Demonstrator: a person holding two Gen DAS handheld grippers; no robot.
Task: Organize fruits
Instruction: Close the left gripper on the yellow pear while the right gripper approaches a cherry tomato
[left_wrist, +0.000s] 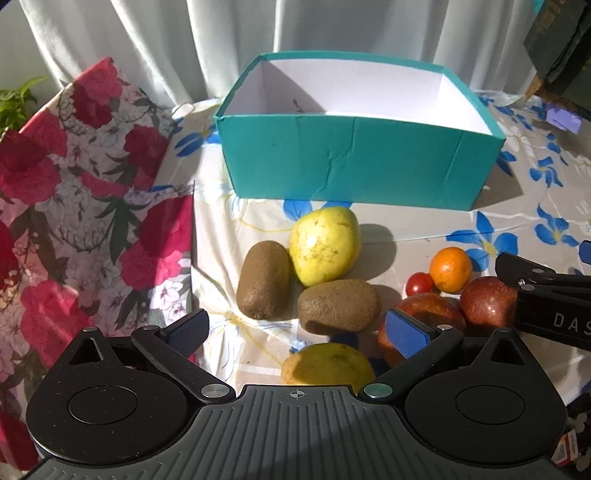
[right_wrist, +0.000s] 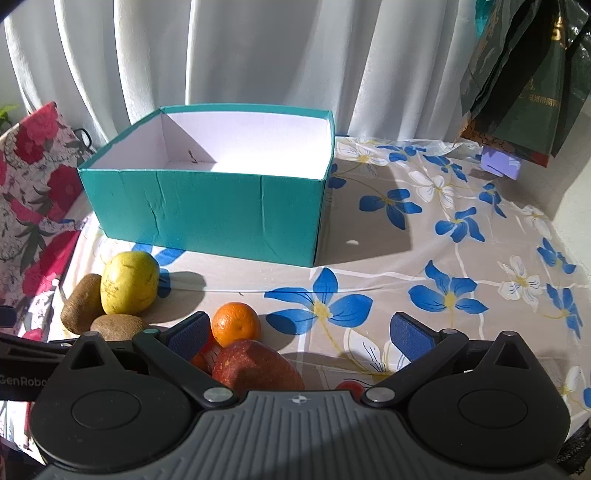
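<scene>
Fruit lies loose beneath both spread, empty grippers: left gripper, right gripper.

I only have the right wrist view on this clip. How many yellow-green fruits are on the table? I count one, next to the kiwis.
Observer: Two. The left wrist view shows a second yellow fruit just ahead of the left gripper, nearer than the first yellow fruit.
Operator: And apples? I see one.
Observer: Two red apples sit side by side, right of the kiwis.
Operator: Anything in the box?
Observer: No fruit shows inside the teal box in either view.
</scene>
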